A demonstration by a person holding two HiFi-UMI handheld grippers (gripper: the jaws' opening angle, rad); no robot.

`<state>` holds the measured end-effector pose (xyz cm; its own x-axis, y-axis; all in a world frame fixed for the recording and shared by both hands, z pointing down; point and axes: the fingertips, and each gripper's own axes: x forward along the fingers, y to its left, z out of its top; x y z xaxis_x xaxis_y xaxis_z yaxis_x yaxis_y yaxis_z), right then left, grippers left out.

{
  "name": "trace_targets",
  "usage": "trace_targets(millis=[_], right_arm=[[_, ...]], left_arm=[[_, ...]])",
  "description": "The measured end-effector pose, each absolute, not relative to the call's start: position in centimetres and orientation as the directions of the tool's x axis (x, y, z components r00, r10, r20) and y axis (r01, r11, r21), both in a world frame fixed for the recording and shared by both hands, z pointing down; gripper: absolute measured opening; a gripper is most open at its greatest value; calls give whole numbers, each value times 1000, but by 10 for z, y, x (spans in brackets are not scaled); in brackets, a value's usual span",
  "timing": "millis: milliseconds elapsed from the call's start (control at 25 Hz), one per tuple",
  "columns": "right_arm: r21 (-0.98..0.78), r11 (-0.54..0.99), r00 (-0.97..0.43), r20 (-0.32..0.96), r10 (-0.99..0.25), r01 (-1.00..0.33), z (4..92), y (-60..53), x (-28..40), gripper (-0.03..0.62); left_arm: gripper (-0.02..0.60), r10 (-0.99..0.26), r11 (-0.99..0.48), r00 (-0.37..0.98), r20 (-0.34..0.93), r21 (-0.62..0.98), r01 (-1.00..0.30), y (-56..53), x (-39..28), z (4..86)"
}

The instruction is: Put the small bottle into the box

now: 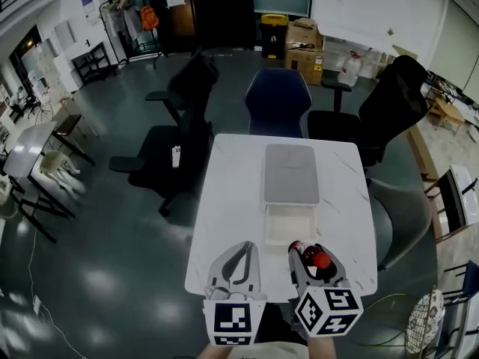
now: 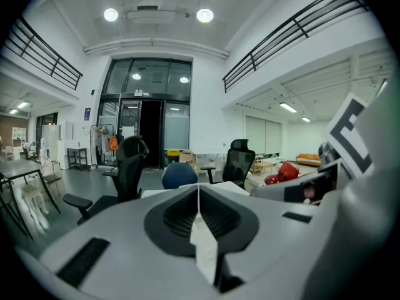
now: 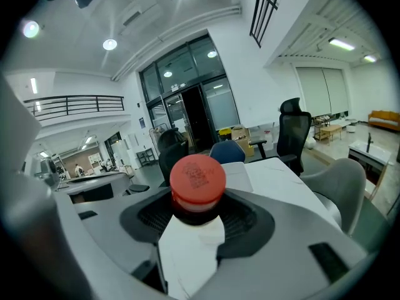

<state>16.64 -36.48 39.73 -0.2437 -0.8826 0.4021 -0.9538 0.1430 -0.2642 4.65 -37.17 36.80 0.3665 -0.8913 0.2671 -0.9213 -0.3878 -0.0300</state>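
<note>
A small dark bottle with a red cap (image 1: 310, 255) is gripped in my right gripper (image 1: 314, 264) above the table's near edge; in the right gripper view the red cap (image 3: 197, 179) stands between the jaws, which are shut on the bottle's neck. The open white box (image 1: 290, 224) lies just ahead of it, with its grey lid (image 1: 290, 173) flat beyond. My left gripper (image 1: 238, 266) hovers to the left of the right one, shut with nothing in it; its jaws (image 2: 199, 212) meet in the left gripper view, where the bottle (image 2: 282, 172) shows at the right.
The white table (image 1: 232, 200) carries only the box and lid. A blue chair (image 1: 278, 100) stands at its far end, black office chairs (image 1: 183, 111) at the left and right, and a grey chair (image 1: 408, 215) at the right side. Cardboard boxes (image 1: 303, 51) sit far back.
</note>
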Motion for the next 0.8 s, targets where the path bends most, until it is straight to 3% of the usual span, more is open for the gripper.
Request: trace_targets(millis=[800], right_arm=[[-262, 130, -259, 553, -792, -956, 458, -458, 190, 230]], left_arm=[[20, -844, -395, 358, 398, -10, -919, -465, 72, 420]])
